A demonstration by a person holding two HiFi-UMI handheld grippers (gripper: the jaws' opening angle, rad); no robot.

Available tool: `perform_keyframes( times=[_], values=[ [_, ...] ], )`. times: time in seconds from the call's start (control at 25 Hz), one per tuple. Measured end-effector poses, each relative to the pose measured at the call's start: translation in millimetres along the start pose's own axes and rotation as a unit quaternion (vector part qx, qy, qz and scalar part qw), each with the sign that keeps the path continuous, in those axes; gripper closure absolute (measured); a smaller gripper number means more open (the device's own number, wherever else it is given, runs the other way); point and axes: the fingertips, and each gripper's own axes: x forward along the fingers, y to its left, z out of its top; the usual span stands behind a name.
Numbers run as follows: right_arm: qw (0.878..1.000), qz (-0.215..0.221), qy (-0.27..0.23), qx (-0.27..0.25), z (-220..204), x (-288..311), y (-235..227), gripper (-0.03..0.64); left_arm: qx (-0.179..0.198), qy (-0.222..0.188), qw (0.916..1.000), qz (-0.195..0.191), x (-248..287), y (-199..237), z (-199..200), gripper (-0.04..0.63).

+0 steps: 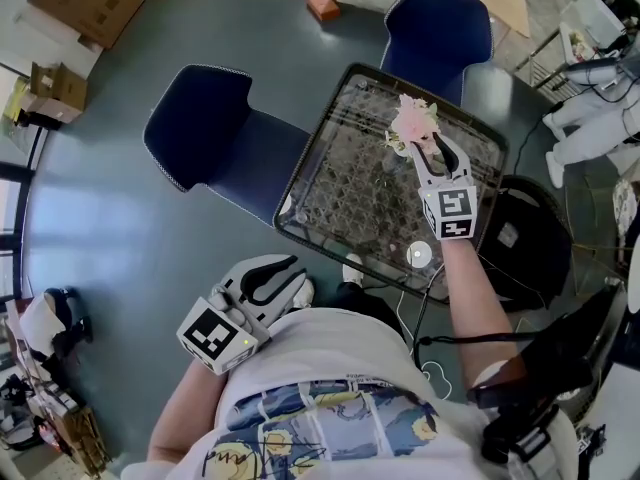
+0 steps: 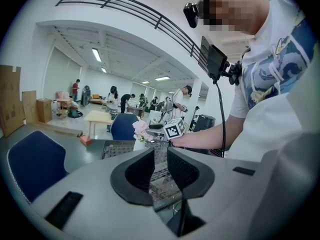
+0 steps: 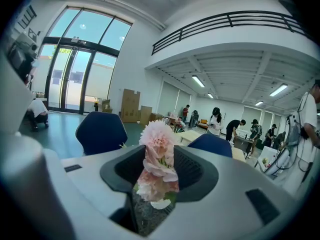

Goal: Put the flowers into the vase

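Two grippers are seen. Pink flowers (image 1: 413,120) are stood in a white vase (image 2: 139,144) on the glass-topped table (image 1: 300,230). They are framed by the parted jaws of the right gripper (image 1: 431,148), not pinched. The left gripper (image 1: 285,276) is held near the person's torso, jaws narrowly apart, nothing between them.

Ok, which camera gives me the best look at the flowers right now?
The right gripper view: the flowers fill the middle, close up, between the jaws of the right hand-held gripper. The head view shows them small from above, at its tip. The left gripper view shows them tiny, far off.
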Motion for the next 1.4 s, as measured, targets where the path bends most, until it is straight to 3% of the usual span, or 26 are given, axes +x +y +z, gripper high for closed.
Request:
perform_keyframes(
  times=[1.4],
  values=[
    [1.000,-0.004,0.004,-0.001,1.6,-7.5,-1.4,0.440,-0.001,-0.011,0.9999,-0.007,-1.1,-5.7,0.9,0.532]
  ],
)
